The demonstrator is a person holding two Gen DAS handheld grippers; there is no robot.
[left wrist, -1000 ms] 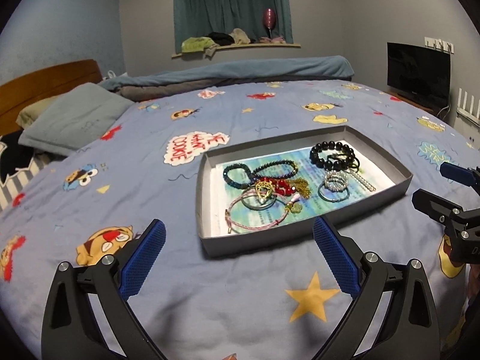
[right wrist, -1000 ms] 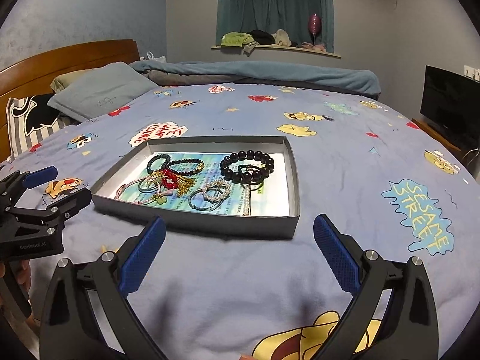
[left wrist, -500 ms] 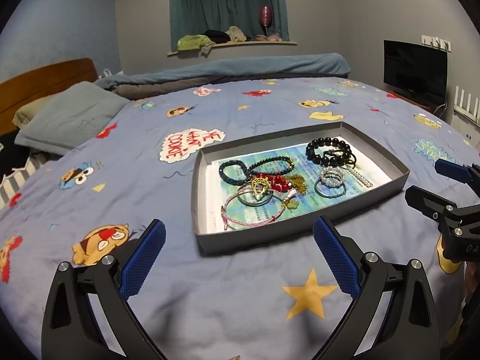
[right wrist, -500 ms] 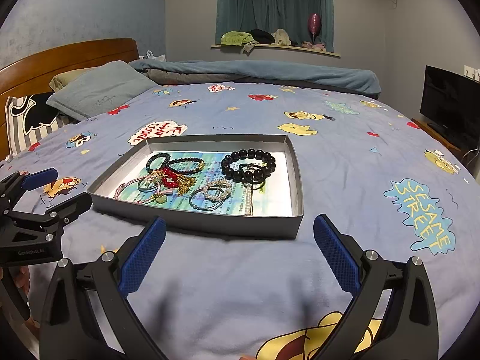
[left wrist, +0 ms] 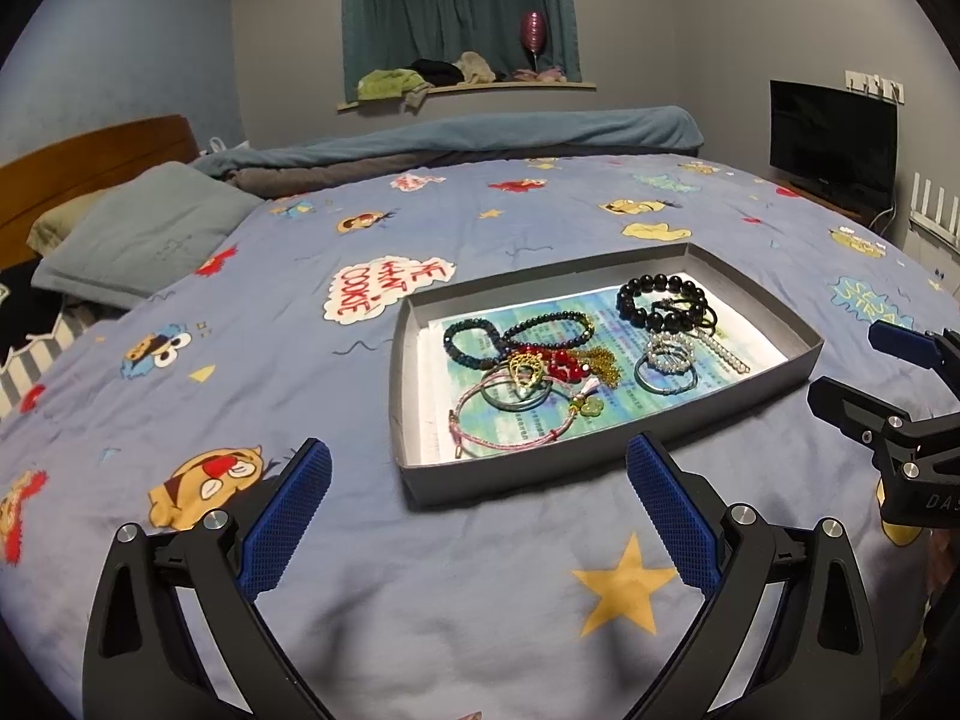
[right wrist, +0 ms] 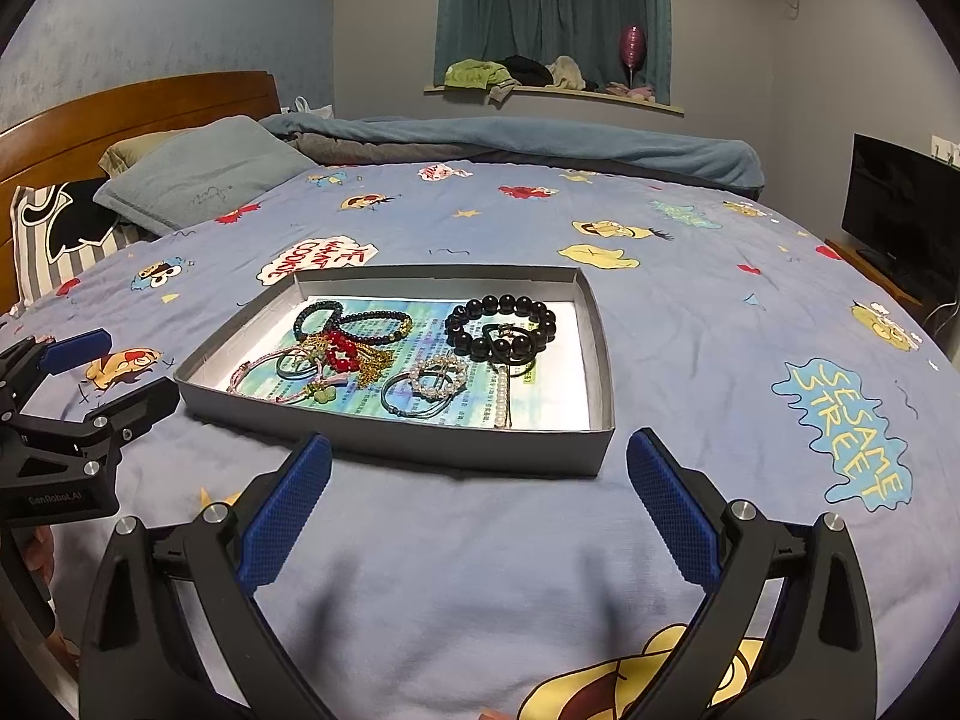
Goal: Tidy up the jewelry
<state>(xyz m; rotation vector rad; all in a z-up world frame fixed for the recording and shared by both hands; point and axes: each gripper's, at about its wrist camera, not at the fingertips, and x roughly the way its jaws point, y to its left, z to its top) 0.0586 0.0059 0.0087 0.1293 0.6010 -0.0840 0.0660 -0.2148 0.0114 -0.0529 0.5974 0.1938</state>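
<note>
Both my claws, left gripper (left wrist: 478,513) and right gripper (right wrist: 479,510), hung spread wide and empty above the bedspread (right wrist: 690,312), short of the jewelry tray (right wrist: 390,435).

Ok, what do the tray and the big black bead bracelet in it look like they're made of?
Tray: looks like grey cardboard, matte, with thin folded walls and crisp corners, probably a box lid. A printed paper sheet lines it.
Black bead bracelet: large round beads with a glossy shine and small highlights; could be polished stone, glass or lacquered wood, the pictures can't settle which.
</note>
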